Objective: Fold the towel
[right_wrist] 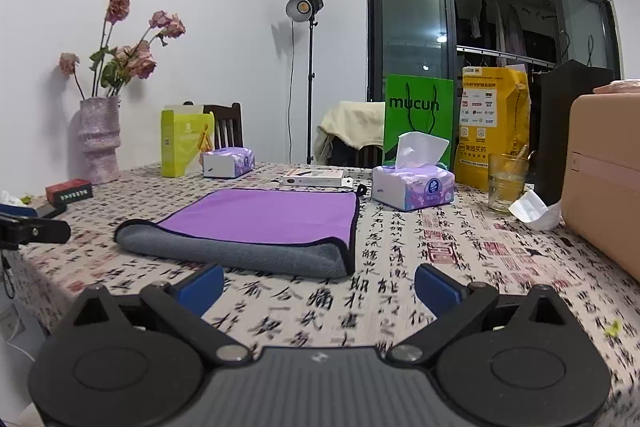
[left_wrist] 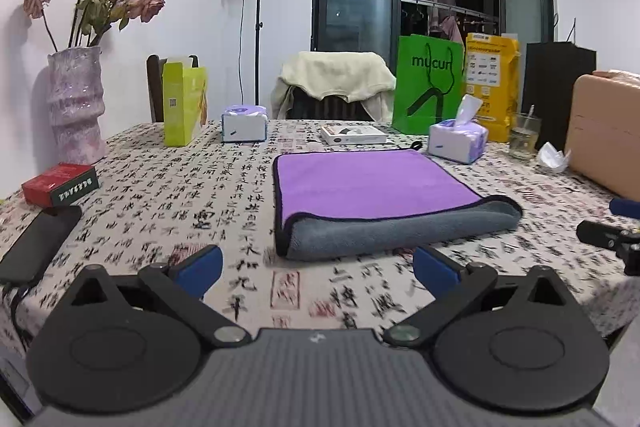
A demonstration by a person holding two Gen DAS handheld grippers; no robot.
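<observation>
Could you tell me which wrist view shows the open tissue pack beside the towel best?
The right wrist view: the tissue pack sits nearer and larger there, printed front and raised tissue plain, just right of the towel. The left wrist view shows the same pack smaller and farther back.

Towel lay flat on the patterned tablecloth, folded once, purple face up, grey underside rolled out along the near fold, dark piping on edges, small hanging loop at far corner
</observation>
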